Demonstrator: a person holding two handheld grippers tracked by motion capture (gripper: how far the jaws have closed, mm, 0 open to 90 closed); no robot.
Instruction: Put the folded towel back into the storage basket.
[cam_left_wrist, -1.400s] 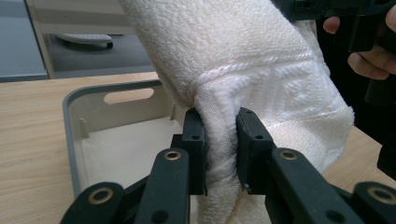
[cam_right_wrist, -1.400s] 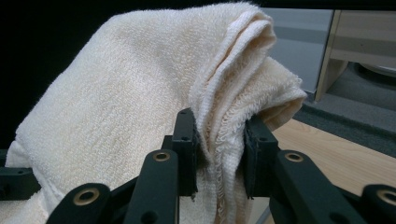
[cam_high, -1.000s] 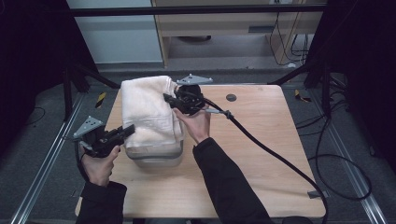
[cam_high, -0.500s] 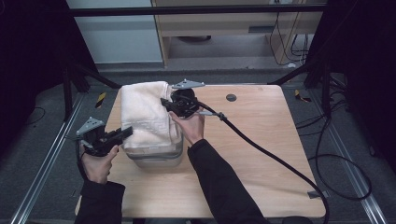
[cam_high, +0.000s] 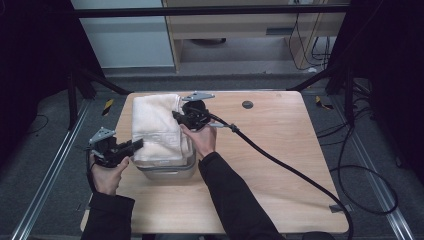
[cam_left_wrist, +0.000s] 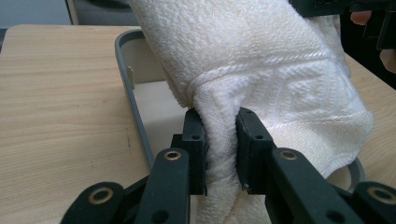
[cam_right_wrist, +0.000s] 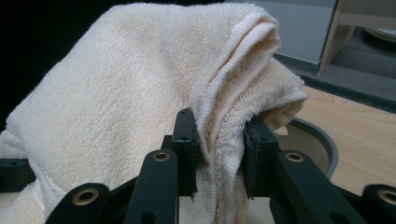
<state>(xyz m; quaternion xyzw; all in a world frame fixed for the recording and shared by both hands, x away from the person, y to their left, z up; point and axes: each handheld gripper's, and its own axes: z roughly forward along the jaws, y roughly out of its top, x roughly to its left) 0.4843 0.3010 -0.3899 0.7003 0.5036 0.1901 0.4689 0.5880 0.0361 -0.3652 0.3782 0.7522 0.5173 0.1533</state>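
A folded cream towel (cam_high: 156, 127) lies stretched over a grey tub (cam_high: 167, 171) at the table's left. My left gripper (cam_high: 134, 145) is shut on the towel's near left edge; in the left gripper view a fold of the towel (cam_left_wrist: 280, 88) is pinched in the gripper (cam_left_wrist: 219, 144), with the tub's rim (cam_left_wrist: 135, 105) just beyond. My right gripper (cam_high: 176, 115) is shut on the towel's far right edge; in the right gripper view the layered hem of the towel (cam_right_wrist: 140, 98) sits squeezed in the gripper (cam_right_wrist: 219, 149) above the tub (cam_right_wrist: 322, 140).
The wooden table (cam_high: 280, 150) has open surface right of the tub. A thick black cable (cam_high: 280, 160) runs from the right gripper across the table to its near right corner. A small dark round hole (cam_high: 247, 104) sits near the far edge.
My right gripper has moved slightly left and toward the far edge with the towel's edge in it. The left gripper has kept its hold with little motion.
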